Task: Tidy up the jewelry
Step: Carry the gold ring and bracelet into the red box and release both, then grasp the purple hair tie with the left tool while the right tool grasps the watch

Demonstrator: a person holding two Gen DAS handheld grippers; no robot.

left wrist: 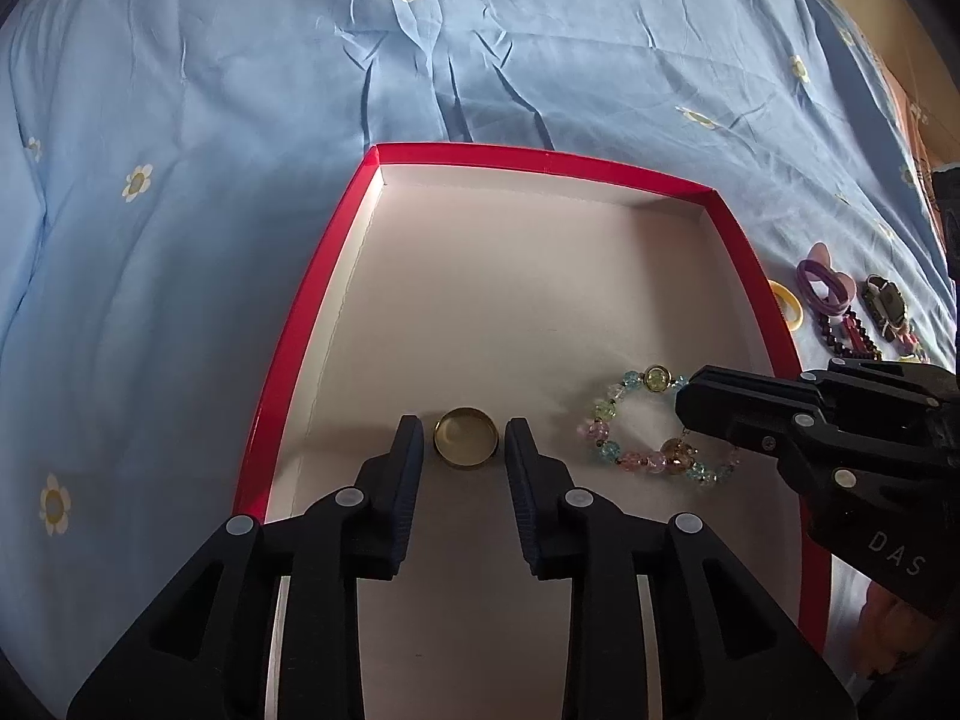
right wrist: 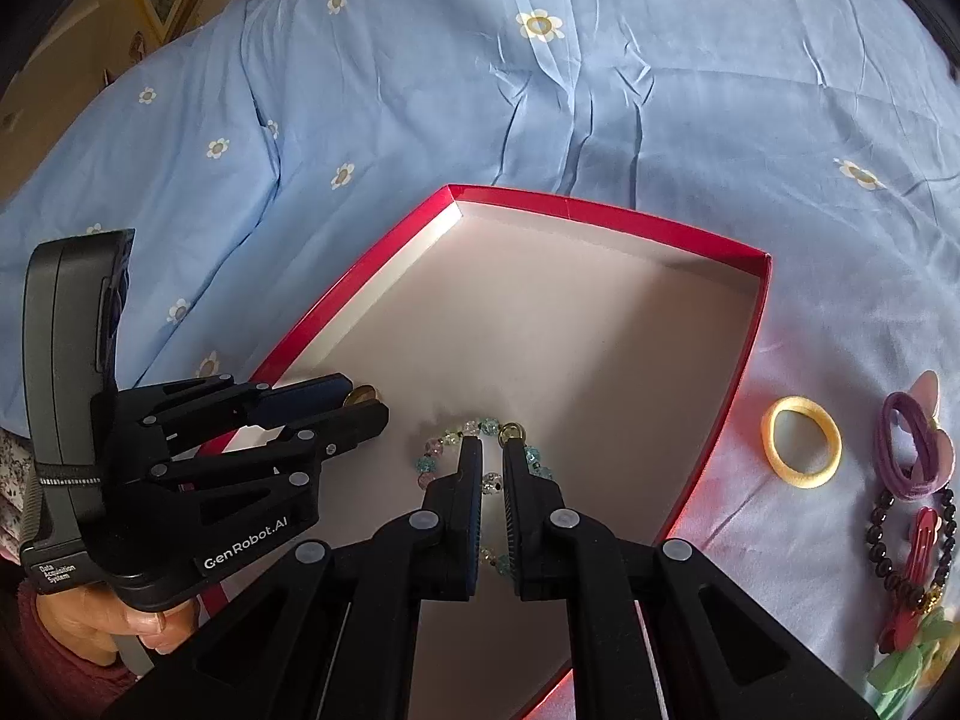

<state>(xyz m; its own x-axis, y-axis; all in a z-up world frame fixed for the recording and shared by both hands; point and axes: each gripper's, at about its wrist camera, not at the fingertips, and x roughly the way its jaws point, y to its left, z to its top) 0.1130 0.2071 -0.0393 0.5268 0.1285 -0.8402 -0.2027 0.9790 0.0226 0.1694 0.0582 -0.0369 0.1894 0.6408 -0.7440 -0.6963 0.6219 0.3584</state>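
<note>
Fingers (left wrist: 408, 450) flanking round gold-rimmed ring (left wrist: 466, 436)

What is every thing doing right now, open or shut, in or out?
Red box: open, lidless.
Ring: lying inside the box.
Left gripper: open around it, not touching.
Right gripper: shut on beaded bracelet.
Yellow hair tie: outside, on bedspread.

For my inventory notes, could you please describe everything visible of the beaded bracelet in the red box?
The beaded bracelet is a loop of translucent pastel beads, pink, aqua and pale green, with a round gold-rimmed charm. It lies on the pale floor of the red box, near its right wall. The right gripper is shut on its strand.
</note>
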